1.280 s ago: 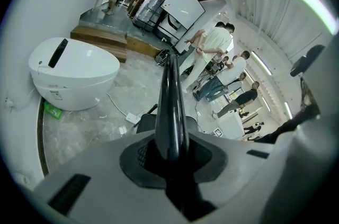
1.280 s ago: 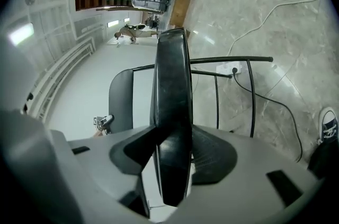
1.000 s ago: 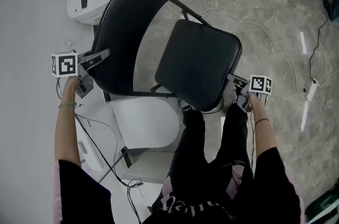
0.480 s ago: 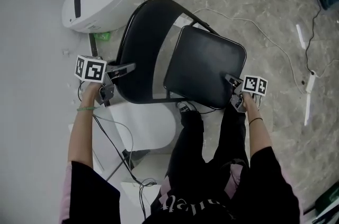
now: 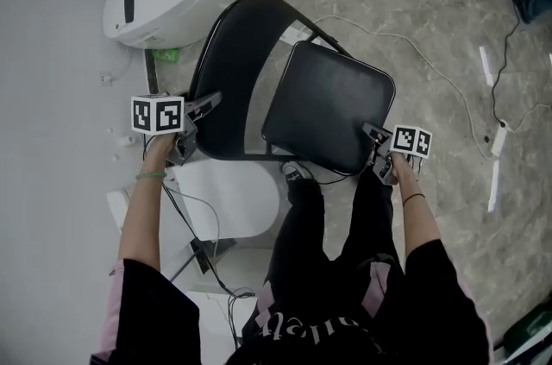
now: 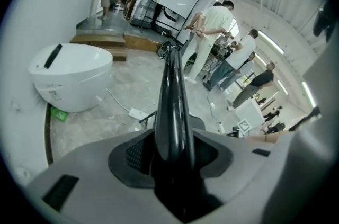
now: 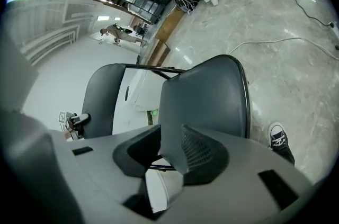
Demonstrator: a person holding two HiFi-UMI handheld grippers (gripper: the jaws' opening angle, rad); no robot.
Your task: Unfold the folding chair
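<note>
Chair seat [image 5: 328,109] should be pressed flat by the right gripper [image 5: 373,133] clamping its edge, the left gripper [image 5: 211,102] opening loosely astride the backrest [image 5: 228,70].

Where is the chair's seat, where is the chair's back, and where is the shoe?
chair seat [image 5: 328,100]: head view, middle of the black cushion.
chair back [image 5: 236,72]: head view, middle of the curved black panel.
shoe [image 7: 278,140]: right gripper view, the laced top of the shoe.
</note>
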